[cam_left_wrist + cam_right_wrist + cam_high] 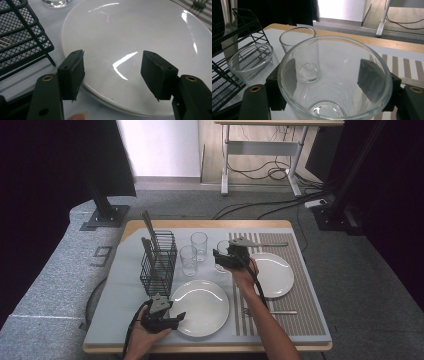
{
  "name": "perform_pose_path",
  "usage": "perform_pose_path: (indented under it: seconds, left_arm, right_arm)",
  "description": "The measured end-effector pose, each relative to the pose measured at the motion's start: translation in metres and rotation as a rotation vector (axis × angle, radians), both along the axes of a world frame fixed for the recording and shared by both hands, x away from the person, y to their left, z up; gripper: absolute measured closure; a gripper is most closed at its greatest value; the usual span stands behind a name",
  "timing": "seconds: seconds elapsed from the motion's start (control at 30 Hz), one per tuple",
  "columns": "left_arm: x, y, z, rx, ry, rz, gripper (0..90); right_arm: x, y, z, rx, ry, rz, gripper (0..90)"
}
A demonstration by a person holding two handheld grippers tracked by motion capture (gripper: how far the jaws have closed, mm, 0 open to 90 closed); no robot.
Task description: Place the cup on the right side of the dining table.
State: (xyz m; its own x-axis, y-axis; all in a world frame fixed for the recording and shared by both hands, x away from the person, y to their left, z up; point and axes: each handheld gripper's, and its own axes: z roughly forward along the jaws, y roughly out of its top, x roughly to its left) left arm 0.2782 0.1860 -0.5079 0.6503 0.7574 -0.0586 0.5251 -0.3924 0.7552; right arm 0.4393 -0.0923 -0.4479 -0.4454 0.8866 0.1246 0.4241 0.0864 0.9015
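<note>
My right gripper [220, 256] [328, 75] reaches over the middle of the table, and a clear glass [223, 247] [337, 50] stands upright between its jaws. Both black pads lie against the glass wall, one on each side. My left gripper [179, 317] [112, 72] is at the near left, its jaws open and apart over the near rim of a white plate [202, 307] [130, 30]. Nothing is gripped between them. A second white plate [276, 275] lies on the striped placemat [305, 300], just right of my right hand.
Two more glasses [199, 245] [188, 260] stand left of the held one. A black wire basket [159, 262] [20, 37] with cutlery is at the left. A fork [272, 312] and a knife [272, 244] lie on the placemat.
</note>
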Motion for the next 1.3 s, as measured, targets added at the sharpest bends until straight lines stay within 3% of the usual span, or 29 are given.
perform_pose_path:
  seconds: [0.63,1.3]
  left_arm:
    - [0.0,0.001,0.0,-0.002,-0.002,0.003,35.5]
    - [0.0,0.004,0.002,-0.007,-0.005,0.011,35.5]
  right_arm:
    - [0.01,-0.01,0.004,-0.011,-0.006,-0.029,28.8]
    - [0.03,-0.021,-0.004,-0.027,0.004,-0.065,28.7]
